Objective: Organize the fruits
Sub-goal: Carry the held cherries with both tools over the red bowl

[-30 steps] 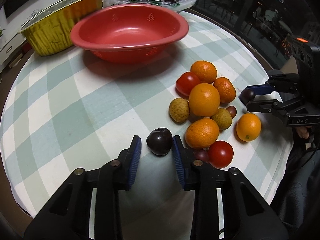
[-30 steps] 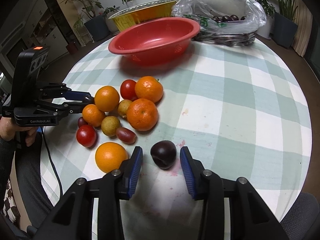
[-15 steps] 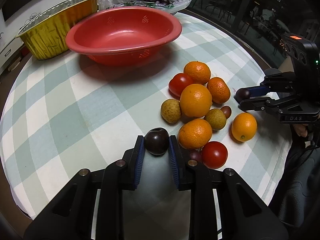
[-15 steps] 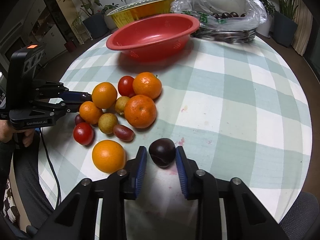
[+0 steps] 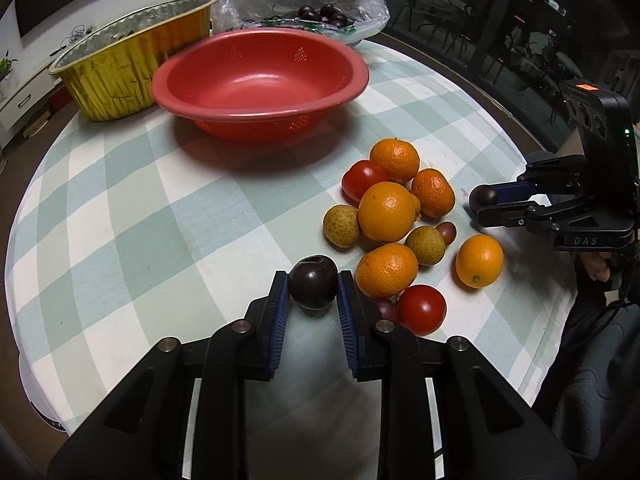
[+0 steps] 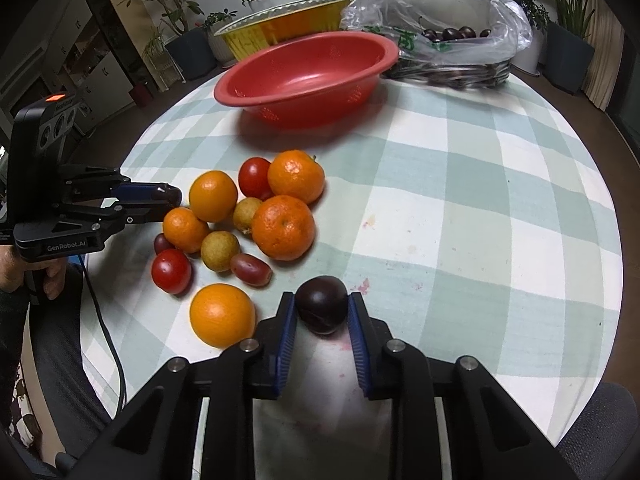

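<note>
- The round surface [image 6: 460,184] wears a green-and-white checked cloth, marked by small reddish stains at lower centre of the right wrist view.
- The left tongs [image 5: 313,286] are narrowed onto a dark purple plum [image 5: 313,282] at lower centre of the left wrist view, both blue pads touching it.
- The right tongs [image 6: 321,312] likewise clamp a second dark round plum [image 6: 322,309] at lower centre of their own view.
- A cluster of oranges, red tomatoes and small yellow-green fruits [image 5: 394,236] lies on the cloth at centre right of the left wrist view.
- A red plastic colander bowl [image 5: 260,80] sits at upper centre; a gold foil tray [image 5: 132,68] stands just beside it at upper left.
- A clear plastic bag of dark cherries [image 6: 448,40] rests at upper right of the right wrist view.
- Potted green plants [image 6: 172,4] line the pale wall along the top of that view.
</note>
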A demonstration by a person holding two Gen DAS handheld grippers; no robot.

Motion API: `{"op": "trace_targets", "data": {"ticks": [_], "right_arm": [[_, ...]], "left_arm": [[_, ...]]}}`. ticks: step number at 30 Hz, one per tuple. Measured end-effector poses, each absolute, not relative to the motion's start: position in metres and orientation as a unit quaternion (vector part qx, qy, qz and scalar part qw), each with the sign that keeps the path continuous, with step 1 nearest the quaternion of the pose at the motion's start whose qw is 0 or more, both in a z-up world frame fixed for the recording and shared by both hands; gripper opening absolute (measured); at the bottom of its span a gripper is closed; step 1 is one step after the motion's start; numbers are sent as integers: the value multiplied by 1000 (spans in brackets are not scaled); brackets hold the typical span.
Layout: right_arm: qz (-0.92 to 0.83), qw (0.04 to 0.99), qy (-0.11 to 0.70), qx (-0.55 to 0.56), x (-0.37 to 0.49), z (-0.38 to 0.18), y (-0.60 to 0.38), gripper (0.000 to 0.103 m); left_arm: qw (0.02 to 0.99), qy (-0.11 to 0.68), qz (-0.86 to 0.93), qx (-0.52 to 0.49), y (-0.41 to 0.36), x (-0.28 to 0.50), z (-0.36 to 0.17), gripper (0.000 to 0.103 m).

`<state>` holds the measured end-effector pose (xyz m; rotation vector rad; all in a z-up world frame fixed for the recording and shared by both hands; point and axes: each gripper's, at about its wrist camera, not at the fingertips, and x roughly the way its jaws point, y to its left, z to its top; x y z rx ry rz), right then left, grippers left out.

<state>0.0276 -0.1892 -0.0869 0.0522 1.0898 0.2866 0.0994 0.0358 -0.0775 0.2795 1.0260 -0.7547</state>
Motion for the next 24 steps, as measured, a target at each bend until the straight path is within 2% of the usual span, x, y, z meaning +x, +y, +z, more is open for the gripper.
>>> {"op": "trace_targets", "data": {"ticks": [9, 24], "right_arm": [[136, 853, 502, 33, 32, -73, -193, 28], [130, 888, 440, 34, 85, -13, -204, 28]], "left_arm": [[806, 467, -342, 119, 45, 100, -66, 22], [849, 423, -306, 84, 37, 150, -5, 23]]}}
